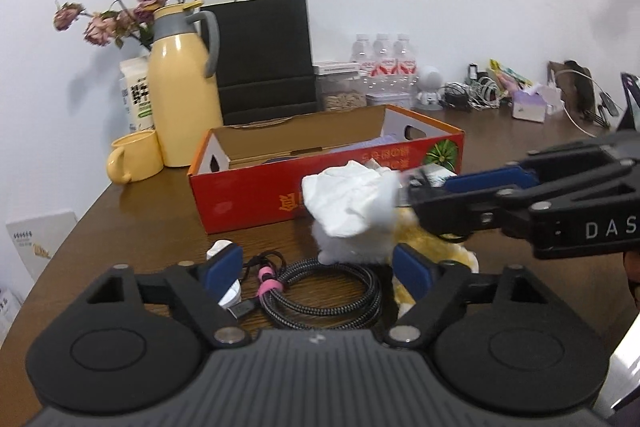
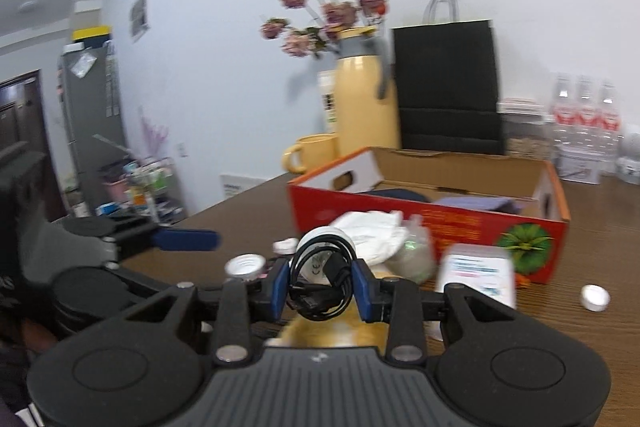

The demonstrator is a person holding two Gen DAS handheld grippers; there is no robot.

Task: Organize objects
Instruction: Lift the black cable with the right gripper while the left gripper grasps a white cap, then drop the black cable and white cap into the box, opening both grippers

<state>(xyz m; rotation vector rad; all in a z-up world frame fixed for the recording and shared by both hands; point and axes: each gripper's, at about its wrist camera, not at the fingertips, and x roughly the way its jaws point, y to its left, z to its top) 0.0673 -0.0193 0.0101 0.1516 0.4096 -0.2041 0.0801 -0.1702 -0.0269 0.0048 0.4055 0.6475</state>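
A: What did we have in hand at that moment?

B: Our right gripper [image 2: 320, 287] was clamped on a small coil of black cable [image 2: 320, 285], low in the middle of the right wrist view, held above the table [image 2: 248, 211]. The red cardboard box [image 2: 400, 223] sat just beyond it, right of centre.

A: And the other hand?

B: Our left gripper [image 1: 318, 267] stood with its pads [image 1: 224, 265] well apart, holding nothing. A braided black cable with a pink tie [image 1: 320, 291] lay on the table between them, at the bottom centre of the left wrist view.

A: How should we have finished the step?

B: We judged the coil was bound for the box. We needed to lift it over the near wall, clear of the crumpled white tissue [image 2: 372, 231] lying just in front, and let go only once the coil was low inside, so the loops would not spring open or catch on the rim.

A: What did the box hold?

B: A dark object and something purple lay on its floor; we could not tell what they were. The rest looked bare.

A: Other containers?

B: A black paper bag [image 1: 264, 59] stood behind the box, contents hidden. A yellow mug [image 1: 136, 157] sat beside a yellow jug [image 1: 182, 95] at the left; we could not see inside either.
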